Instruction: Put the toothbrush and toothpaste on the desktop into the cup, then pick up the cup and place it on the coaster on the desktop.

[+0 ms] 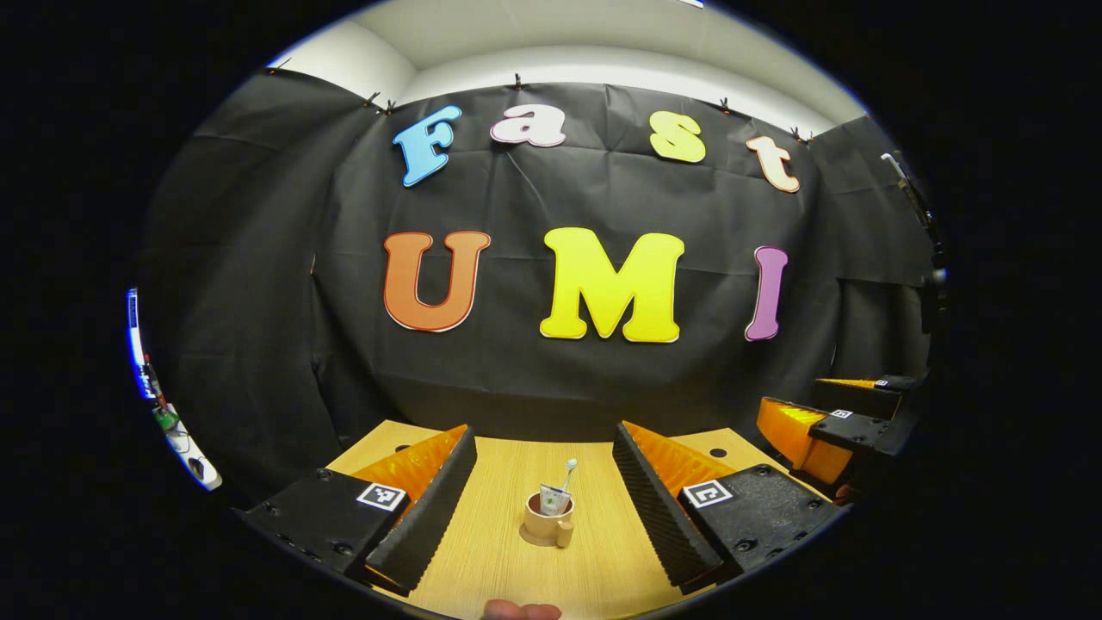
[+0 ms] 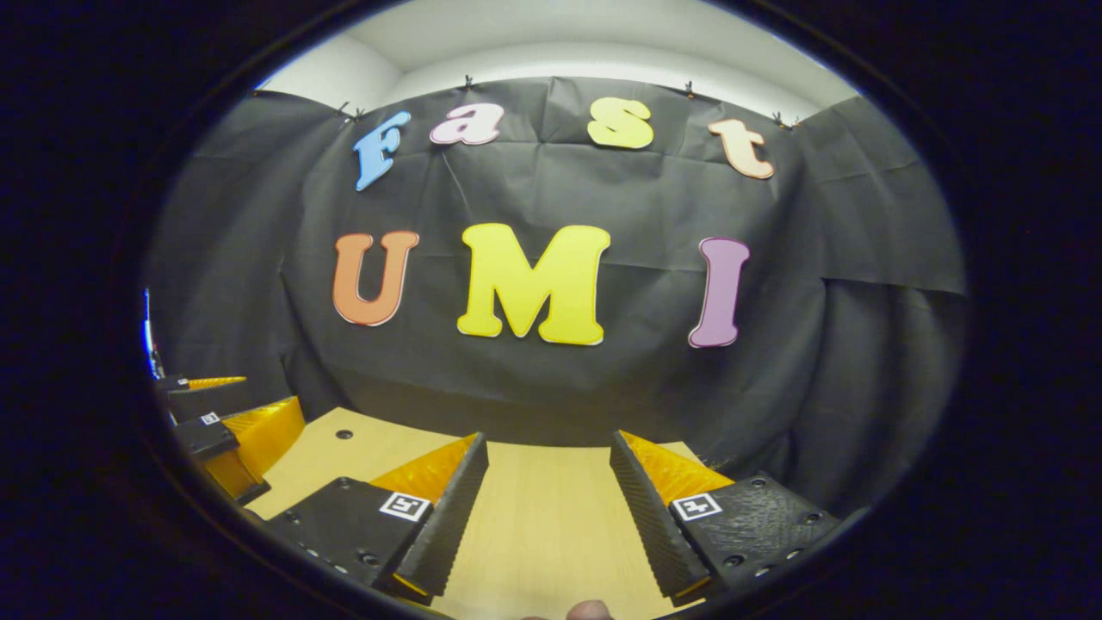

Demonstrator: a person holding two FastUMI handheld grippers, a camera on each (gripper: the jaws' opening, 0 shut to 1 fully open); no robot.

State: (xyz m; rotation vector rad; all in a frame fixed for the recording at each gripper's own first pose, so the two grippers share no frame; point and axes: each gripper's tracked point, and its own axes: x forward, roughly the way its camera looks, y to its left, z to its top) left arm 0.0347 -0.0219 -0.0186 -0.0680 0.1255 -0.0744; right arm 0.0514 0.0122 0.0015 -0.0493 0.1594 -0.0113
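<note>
Meanwhile both tongs, left [image 1: 544,495] and right [image 2: 548,499], wide open, empty, above bare desktop [image 2: 542,534] around cup [image 1: 547,520]

we see both views low over the wooden desktop [image 1: 508,560], facing the black cloth wall [image 2: 551,379] head-on, left gripper view sits left of right gripper view, both share wall and desktop
</note>
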